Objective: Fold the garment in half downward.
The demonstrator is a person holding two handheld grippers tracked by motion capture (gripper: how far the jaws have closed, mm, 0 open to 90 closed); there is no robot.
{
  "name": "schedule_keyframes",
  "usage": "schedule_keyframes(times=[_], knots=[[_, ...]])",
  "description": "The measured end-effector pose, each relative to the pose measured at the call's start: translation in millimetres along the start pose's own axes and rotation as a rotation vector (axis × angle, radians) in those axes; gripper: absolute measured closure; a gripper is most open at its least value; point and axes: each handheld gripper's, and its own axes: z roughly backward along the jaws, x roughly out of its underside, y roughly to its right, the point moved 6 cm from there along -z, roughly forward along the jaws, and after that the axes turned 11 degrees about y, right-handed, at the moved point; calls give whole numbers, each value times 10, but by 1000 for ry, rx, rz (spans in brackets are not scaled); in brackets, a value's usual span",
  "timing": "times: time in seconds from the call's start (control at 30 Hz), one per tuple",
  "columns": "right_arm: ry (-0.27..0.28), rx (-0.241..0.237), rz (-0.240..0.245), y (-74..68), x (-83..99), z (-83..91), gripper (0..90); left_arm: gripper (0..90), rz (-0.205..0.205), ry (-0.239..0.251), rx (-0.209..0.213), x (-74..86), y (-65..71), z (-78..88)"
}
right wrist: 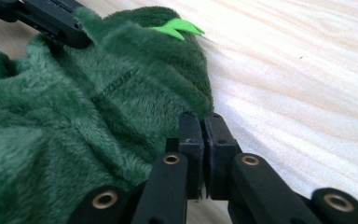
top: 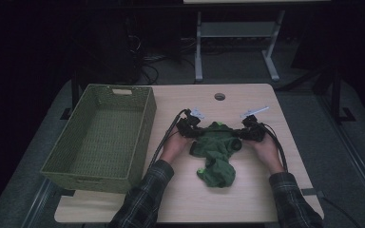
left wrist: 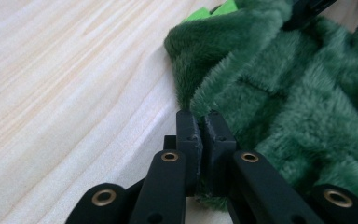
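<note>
High view first: one green plush garment [top: 215, 153] lies crumpled right of the frame's centre, on the pale wooden tabletop [top: 247, 199]. At its upper edge sit two claws, the left claw [top: 193, 133] at the cloth's left corner and the right claw [top: 243, 135] at its right corner, each held in a hand with a plaid sleeve behind it. One woven green basket [top: 105, 135] stands at the left of the frame, touching nothing of the garment, and nothing can be seen inside it.

Left gripper view has the left claw [left wrist: 205, 120] at lower centre with its jaws brought together on a fold of the plush garment [left wrist: 279, 88], the fleece pinched between the pads. Right gripper view gives the mirror case: the right claw [right wrist: 204, 122] is clamped on the cloth's edge, the plush garment [right wrist: 84, 116] spreading to the left of the frame, with a small bright green tab [right wrist: 177, 27] near the top.

By my reading, both grasps are made and that is all that is done. The cloth rests bunched on the wood, neither lifted nor spread; what is probably left is raising it, straightening or folding it, and perhaps carrying it to the basket.
</note>
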Motion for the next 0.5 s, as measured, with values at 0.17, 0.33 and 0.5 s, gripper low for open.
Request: schedule_keyframes(times=[0.17, 0.33, 0.5], knots=[[40, 11, -12, 19, -82, 74, 883, 865, 13, 57, -16, -164, 2, 97], [80, 8, -38, 58, -216, 185, 882, 859, 3, 111, -25, -380, -12, 221], [114, 32, -12, 75, -424, 314, 883, 844, -8, 157, -39, -582, 6, 317]])
